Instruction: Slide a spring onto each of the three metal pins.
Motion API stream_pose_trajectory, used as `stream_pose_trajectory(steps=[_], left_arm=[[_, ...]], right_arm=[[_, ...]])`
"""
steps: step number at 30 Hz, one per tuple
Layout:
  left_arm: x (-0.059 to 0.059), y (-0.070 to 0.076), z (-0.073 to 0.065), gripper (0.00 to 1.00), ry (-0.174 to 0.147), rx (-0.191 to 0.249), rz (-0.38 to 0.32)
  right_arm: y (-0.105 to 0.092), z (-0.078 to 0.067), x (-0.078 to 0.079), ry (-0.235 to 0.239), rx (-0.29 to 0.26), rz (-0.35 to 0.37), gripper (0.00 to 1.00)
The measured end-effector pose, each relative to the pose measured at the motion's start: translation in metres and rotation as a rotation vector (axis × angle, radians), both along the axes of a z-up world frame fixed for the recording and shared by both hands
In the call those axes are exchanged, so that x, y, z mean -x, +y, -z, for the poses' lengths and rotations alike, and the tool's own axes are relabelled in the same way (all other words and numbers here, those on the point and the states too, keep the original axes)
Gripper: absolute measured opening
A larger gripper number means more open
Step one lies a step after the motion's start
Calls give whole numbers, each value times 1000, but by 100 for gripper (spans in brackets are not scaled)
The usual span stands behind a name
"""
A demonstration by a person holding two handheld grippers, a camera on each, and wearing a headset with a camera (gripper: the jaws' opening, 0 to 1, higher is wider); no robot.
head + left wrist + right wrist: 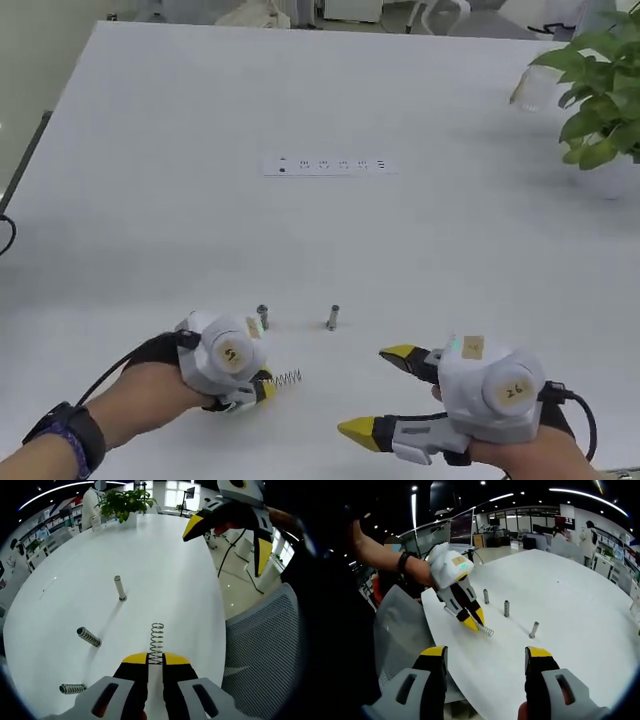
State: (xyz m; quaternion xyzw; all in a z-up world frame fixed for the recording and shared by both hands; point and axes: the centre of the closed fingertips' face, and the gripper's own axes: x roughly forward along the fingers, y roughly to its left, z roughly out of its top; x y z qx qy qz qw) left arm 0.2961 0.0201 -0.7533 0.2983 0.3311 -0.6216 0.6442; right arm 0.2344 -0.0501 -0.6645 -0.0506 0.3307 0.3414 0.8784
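Observation:
My left gripper [156,656] is shut on the near end of a thin wire spring [156,639], which sticks out forward over the white table. In the head view that gripper [265,388] holds the spring [287,378] just short of two upright pins [262,316] [333,318]. A bare pin [119,588] stands ahead of it, and two pins wrapped in springs [89,636] [73,688] stand to its left. My right gripper [486,653] is open with nothing between its fingers, held apart to the right [378,392]. From its view the left gripper [474,624] and spring [485,628] sit before the bare pin [534,629].
A white power strip [322,165] lies mid-table. A potted plant [600,90] and a clear cup [530,88] stand at the far right. A mesh chair [265,645] sits off the table's near edge.

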Motion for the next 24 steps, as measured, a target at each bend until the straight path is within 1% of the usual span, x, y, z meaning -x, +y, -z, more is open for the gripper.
stream_pose_trajectory(steps=[6, 8, 10, 13, 24], left_arm=[[-1, 7, -16, 2, -27, 30, -21], [-1, 8, -18, 2, -30, 33, -23], [1, 13, -23, 2, -41, 41, -27], [2, 16, -28, 2, -50, 50, -36], [13, 26, -37, 2, -61, 65, -60]], right_arm=[[5, -1, 0, -2, -7, -12, 61], [7, -1, 0, -2, -7, -16, 61], [9, -2, 0, -3, -9, -22, 60], [11, -1, 1, -4, -12, -29, 60], [22, 0, 0, -6, -23, -65, 56]])
